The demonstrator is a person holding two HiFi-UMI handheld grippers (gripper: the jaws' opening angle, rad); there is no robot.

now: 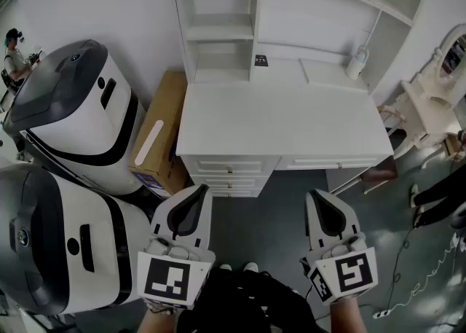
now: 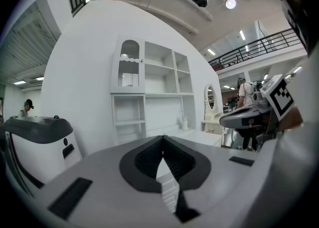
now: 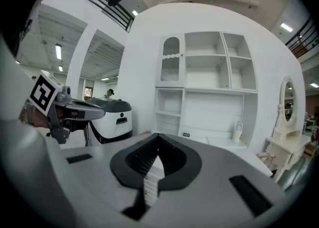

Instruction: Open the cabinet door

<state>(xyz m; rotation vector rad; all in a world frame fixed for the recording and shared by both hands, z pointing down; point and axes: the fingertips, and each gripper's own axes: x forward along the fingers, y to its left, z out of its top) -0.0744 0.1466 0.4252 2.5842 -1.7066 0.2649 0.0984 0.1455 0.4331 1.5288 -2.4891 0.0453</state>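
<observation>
My left gripper (image 2: 162, 141) is closed with nothing between its jaws. My right gripper (image 3: 158, 138) is the same, jaws together and empty. Both hang in front of the surface (image 1: 284, 124), well short of its front edge. Just under that front edge sit the drawers (image 1: 228, 167). The cabinet door (image 3: 170, 60) stands high above the surface's back left corner, at the top of the shelf unit (image 3: 172, 107). It is an arched panel with a ribbed or slatted insert, and it looks shut as far as I can tell. I judge it a light, stiff, hinged panel with slick paint, and the insert may be fragile. So I'd pinch a knob or the free edge rather than the insert, and I'd open my jaws first. I can't make out a knob from here. The opening hasn't started.
</observation>
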